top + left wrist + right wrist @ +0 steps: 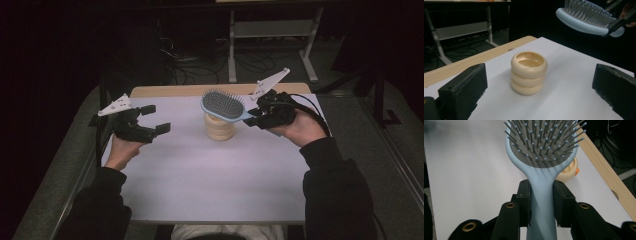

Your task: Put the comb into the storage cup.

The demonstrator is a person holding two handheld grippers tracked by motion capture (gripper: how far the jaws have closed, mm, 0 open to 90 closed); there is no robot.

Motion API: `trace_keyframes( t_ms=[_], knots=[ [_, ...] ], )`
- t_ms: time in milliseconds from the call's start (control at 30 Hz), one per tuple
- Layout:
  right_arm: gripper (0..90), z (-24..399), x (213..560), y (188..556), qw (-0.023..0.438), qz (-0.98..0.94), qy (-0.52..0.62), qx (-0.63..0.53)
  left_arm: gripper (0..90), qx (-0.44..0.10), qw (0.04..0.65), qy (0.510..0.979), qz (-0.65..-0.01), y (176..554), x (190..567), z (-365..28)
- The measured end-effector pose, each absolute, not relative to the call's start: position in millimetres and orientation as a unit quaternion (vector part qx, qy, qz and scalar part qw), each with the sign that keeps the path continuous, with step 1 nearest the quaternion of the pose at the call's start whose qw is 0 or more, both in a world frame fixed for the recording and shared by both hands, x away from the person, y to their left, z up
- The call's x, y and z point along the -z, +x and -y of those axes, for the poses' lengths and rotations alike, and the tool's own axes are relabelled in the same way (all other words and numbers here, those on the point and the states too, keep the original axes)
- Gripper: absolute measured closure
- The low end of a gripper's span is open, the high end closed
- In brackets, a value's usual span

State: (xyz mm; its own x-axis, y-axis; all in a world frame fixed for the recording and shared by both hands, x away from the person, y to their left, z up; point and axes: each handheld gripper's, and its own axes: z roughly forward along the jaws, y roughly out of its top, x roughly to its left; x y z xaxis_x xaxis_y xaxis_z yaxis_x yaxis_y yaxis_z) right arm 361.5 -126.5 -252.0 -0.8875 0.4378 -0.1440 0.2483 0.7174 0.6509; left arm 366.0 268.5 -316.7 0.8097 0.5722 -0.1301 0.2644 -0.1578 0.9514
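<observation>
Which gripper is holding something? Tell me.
The right gripper: its fingers clamp the light-blue hairbrush by the handle. The left gripper is open and empty.

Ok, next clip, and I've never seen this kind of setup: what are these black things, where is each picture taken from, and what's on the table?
No robot here: a person at a table holds a hand-operated claw in each hand. The high view looks down from above the person; the other two pictures come from small cameras riding on each claw.

The left claw is open and holds nothing. The right claw is shut on the handle of a light blue hairbrush, bristles up, its head lifted above the holder.

On the white-covered table stands a cream ribbed holder, like three stacked rings, open at the top.
</observation>
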Motion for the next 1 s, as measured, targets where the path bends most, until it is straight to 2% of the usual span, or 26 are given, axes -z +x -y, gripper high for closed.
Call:
trace_keyframes(
  t_ms=[600,800,1000],
  knots=[
    [67.9,101.9,251.0,359.4,0.143,-0.915,0.159,-0.342,0.0,-0.092,0.600,0.745,-0.276,375.1,312.6,-233.4],
    [68.0,93.0,259.6,360.6,0.137,-0.916,0.154,-0.344,0.0,-0.063,0.614,0.737,-0.275,376.6,317.2,-219.6],
    [67.9,85.1,270.9,363.1,0.141,-0.916,0.152,-0.342,0.0,-0.058,0.605,0.745,-0.273,377.9,319.0,-209.0]
  ],
)
